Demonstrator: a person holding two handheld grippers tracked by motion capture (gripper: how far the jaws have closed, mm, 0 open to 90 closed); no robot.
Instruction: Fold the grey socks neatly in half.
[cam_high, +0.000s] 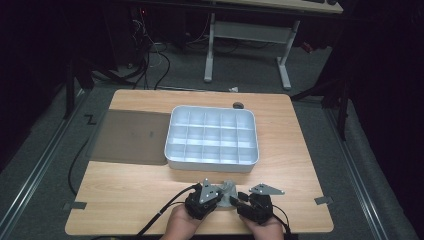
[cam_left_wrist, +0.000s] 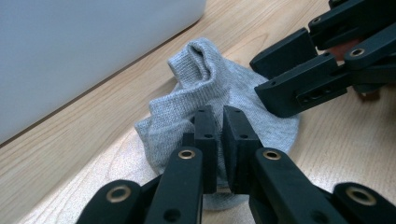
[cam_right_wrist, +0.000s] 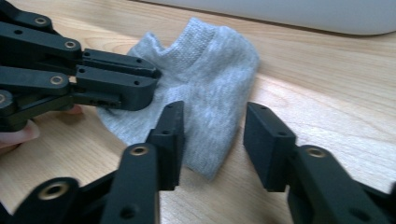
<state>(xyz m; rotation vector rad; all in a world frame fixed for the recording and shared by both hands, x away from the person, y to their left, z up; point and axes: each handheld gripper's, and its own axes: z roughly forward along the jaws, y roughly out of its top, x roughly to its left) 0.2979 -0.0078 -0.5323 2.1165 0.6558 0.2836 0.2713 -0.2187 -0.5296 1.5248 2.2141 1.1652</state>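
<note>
A small grey sock (cam_high: 229, 189) lies crumpled on the wooden table near its front edge, just in front of the white tray. In the left gripper view the sock (cam_left_wrist: 205, 79) has a fold pinched between my left gripper's (cam_left_wrist: 222, 116) closed jaws. My left gripper (cam_high: 223, 194) comes at the sock from the left. From the right, my right gripper (cam_high: 236, 201) reaches the same sock. In the right gripper view its jaws stand apart around the sock's (cam_right_wrist: 210, 79) near end, and my right gripper (cam_right_wrist: 212, 116) does not press on the cloth. The left gripper (cam_right_wrist: 149, 81) grips the sock's left edge there.
A white tray (cam_high: 212, 165) divided into several empty compartments sits mid-table, close behind the sock; its wall (cam_left_wrist: 70, 46) is near the grippers. A dark flat mat (cam_high: 130, 137) lies left of the tray. Bare wood (cam_high: 125, 200) stretches left and right of the hands.
</note>
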